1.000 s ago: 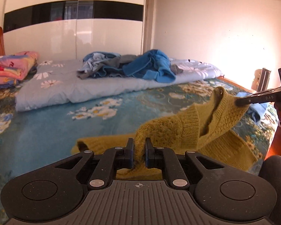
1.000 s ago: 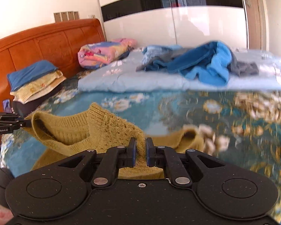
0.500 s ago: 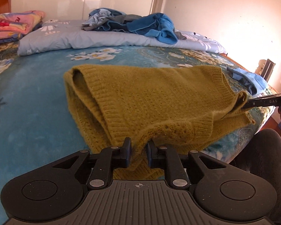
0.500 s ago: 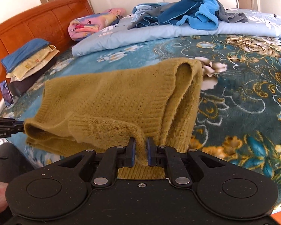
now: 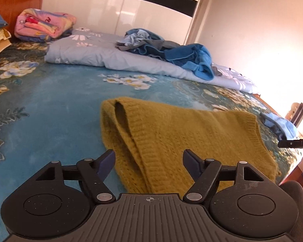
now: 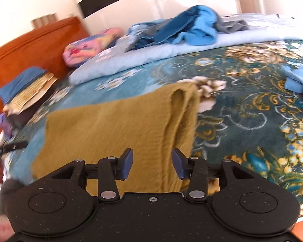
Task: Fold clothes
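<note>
A mustard-yellow knitted sweater (image 5: 192, 133) lies folded flat on the teal floral bedspread (image 5: 50, 109). My left gripper (image 5: 149, 159) hovers at its near left corner, jaws opening, pads clear of the knit below them. In the right wrist view the same sweater (image 6: 119, 125) spreads ahead, and my right gripper (image 6: 152, 162) stands over its near right edge, jaws opening, pads off the cloth. The tip of the right gripper (image 5: 293, 143) shows at the left view's right edge; the left gripper's tip (image 6: 10, 147) shows at the right view's left edge.
A pile of blue and grey clothes (image 5: 167, 50) rests on a pale folded quilt (image 5: 95, 56) at the far side. A pink blanket (image 5: 42, 25) and stacked bedding (image 6: 28, 88) sit by the orange headboard (image 6: 30, 46). A light blue garment (image 6: 299, 80) lies at the right.
Both grippers lowered the sweater onto the bed and let go of it; their jaws went from shut on the knit to spread apart. The sweater now lies flat.
</note>
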A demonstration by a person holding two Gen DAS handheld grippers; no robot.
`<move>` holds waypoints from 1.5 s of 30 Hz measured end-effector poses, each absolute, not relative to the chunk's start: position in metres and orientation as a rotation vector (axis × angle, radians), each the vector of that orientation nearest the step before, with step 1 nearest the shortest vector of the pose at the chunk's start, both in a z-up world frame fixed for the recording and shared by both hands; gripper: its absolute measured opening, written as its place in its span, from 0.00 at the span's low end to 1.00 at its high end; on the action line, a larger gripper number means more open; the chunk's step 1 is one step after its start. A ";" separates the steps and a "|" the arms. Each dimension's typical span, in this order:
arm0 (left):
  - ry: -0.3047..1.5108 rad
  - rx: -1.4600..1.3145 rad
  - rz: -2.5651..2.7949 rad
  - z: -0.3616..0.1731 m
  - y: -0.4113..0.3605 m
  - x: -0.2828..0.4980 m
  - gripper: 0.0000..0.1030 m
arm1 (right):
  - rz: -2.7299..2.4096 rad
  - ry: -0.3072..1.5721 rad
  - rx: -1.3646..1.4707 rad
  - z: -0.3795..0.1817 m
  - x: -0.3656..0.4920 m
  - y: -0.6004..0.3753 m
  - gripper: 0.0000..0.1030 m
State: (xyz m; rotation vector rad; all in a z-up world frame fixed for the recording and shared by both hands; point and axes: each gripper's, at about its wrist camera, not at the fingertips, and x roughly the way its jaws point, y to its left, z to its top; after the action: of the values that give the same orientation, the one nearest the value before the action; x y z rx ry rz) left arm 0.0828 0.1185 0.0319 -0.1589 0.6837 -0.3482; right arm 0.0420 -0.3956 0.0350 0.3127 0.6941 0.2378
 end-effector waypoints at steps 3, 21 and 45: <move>0.729 -0.194 -0.276 0.017 0.118 0.113 0.72 | 0.202 0.735 0.467 0.009 0.074 -0.407 0.50; 0.777 -0.440 -0.250 -0.022 0.120 0.144 0.27 | 0.196 0.726 0.672 -0.032 0.124 -0.409 0.19; 0.621 -0.193 -0.173 0.027 0.107 0.126 0.33 | 0.296 0.637 0.392 0.078 0.146 -0.344 0.15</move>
State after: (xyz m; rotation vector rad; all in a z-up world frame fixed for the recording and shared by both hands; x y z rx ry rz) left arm 0.1264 0.1067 0.0273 -0.1931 0.6210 -0.1730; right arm 0.1462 -0.3441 0.0782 0.3918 0.6372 0.2964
